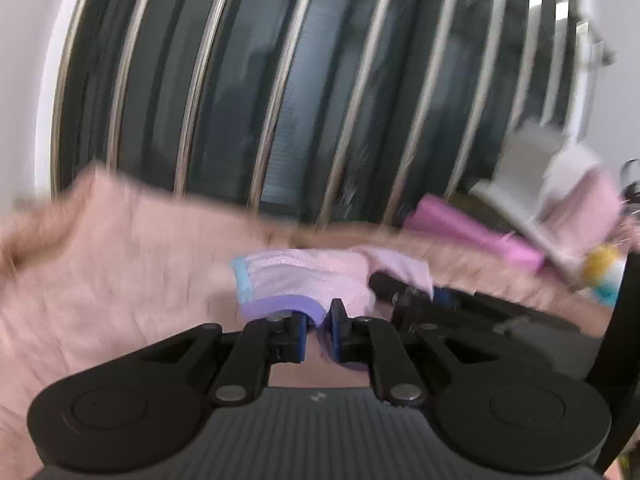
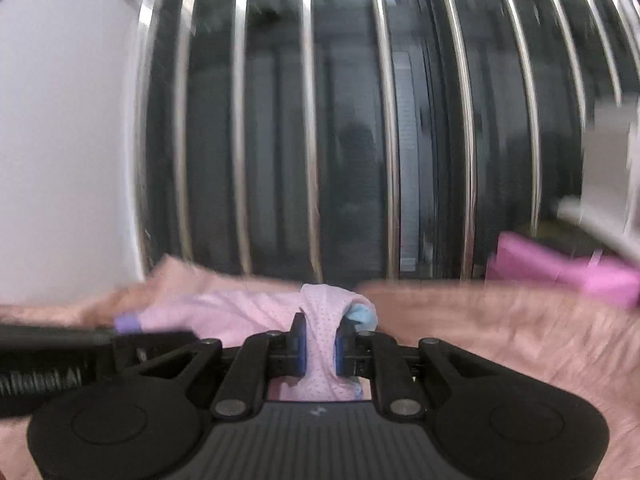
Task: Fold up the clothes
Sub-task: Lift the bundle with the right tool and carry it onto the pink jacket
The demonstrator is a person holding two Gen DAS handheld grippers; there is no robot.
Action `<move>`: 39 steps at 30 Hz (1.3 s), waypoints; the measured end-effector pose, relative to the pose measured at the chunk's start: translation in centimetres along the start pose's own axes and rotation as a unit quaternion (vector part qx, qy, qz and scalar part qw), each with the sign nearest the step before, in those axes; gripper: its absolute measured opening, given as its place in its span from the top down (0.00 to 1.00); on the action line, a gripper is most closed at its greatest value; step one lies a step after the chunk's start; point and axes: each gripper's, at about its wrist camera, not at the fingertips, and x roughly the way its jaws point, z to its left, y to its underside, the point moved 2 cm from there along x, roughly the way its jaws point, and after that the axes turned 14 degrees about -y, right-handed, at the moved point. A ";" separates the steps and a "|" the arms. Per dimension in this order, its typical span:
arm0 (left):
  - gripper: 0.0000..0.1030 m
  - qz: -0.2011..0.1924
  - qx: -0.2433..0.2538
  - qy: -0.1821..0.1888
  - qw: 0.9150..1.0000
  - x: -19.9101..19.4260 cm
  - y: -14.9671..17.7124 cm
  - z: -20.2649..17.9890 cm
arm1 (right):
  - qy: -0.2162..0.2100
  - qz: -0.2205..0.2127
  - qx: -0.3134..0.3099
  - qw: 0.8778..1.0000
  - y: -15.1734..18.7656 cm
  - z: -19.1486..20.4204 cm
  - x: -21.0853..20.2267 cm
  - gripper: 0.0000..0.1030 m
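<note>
- The garment (image 1: 304, 280) is a small pink mesh piece with purple and light-blue trim. It hangs stretched between the two claws, just above the pink bed (image 1: 100, 280).
- The left claw (image 1: 319, 322) is nearly closed. Its jaws pinch the purple-trimmed edge.
- The right claw (image 2: 320, 344) is nearly closed. Its jaws clamp a bunched fold of pink mesh beside the light-blue trim.
- The long axis of the garment runs from claw to claw, roughly parallel to the far edge of the bed. Each claw holds one end, so neither is nearer.
- The right claw (image 1: 400, 292) lies close beside the left claw, on its right.
- Judgement: the next move lays the garment flat on the bed. Both ends must travel together, or the cloth sags or twists.
- Both views are blurred. Finer detail cannot be determined.
</note>
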 end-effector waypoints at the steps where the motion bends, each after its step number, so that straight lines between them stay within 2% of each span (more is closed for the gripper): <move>1: 0.90 0.020 -0.002 -0.005 1.000 1.8 0.6 0.1 | -0.005 0.025 0.015 1.000 0.7 -0.8 1.5 0.88; 4: 0.87 0.072 0.029 -0.034 0.996 4.8 3.2 0.2 | -0.023 0.115 0.067 0.991 3.2 -3.0 5.4 0.82; 5: 0.85 0.072 0.050 -0.043 0.995 4.8 3.7 0.1 | -0.014 0.140 0.076 0.987 4.0 -3.4 6.0 0.76; 6: 0.80 0.073 0.060 -0.051 0.994 4.8 3.7 0.1 | -0.004 0.143 0.080 0.986 4.3 -3.8 5.8 0.60; 7: 0.73 0.079 0.059 -0.058 0.993 4.7 3.5 0.2 | 0.007 0.144 0.084 0.986 4.5 -4.2 5.6 0.53; 8: 0.70 0.087 0.050 -0.061 0.993 4.7 3.3 0.6 | 0.020 0.140 0.098 0.985 4.3 -4.7 5.1 0.48; 13: 0.66 0.135 -0.012 -0.059 0.989 4.9 2.3 2.9 | 0.045 0.092 0.127 0.987 2.6 -6.4 2.6 0.50; 16: 0.66 0.164 -0.063 -0.033 0.984 5.2 2.1 4.9 | 0.026 0.071 0.156 0.985 2.1 -7.3 2.2 0.62; 17: 0.66 0.169 -0.075 -0.027 0.982 5.2 2.0 5.3 | 0.013 0.071 0.172 0.982 2.2 -7.5 2.4 0.69; 19: 0.64 0.169 -0.075 -0.026 0.982 5.3 2.1 5.4 | -0.002 0.116 0.165 0.979 3.1 -7.1 3.7 0.74; 21: 0.64 0.168 -0.074 -0.026 0.983 5.3 2.2 5.3 | 0.013 0.154 0.145 0.977 4.0 -6.9 4.6 0.78; 23: 0.63 0.169 -0.073 -0.017 0.983 5.3 2.2 5.0 | 0.014 0.155 0.146 0.977 3.9 -7.0 4.4 0.78; 26: 0.63 0.178 -0.095 -0.007 0.979 5.6 2.2 5.4 | -0.015 0.150 0.135 0.979 2.5 -7.0 3.1 0.76; 29: 0.63 0.186 -0.125 -0.013 0.975 5.6 2.0 6.3 | -0.054 0.174 0.107 0.977 2.2 -6.1 2.4 0.64; 32: 0.63 0.185 -0.154 -0.018 0.970 5.2 1.6 7.2 | -0.065 0.210 0.084 0.972 3.2 -4.7 3.4 0.64; 34: 0.63 0.177 -0.157 -0.029 0.971 4.9 1.2 7.7 | -0.072 0.246 0.050 0.965 3.9 -3.7 3.8 0.68; 37: 0.60 0.177 -0.154 -0.026 0.972 4.8 1.0 7.9 | -0.067 0.254 0.054 0.963 4.0 -4.1 3.5 0.68; 39: 0.59 0.189 -0.136 -0.022 0.972 5.1 1.2 7.4 | -0.066 0.261 0.058 0.961 4.1 -4.6 3.2 0.68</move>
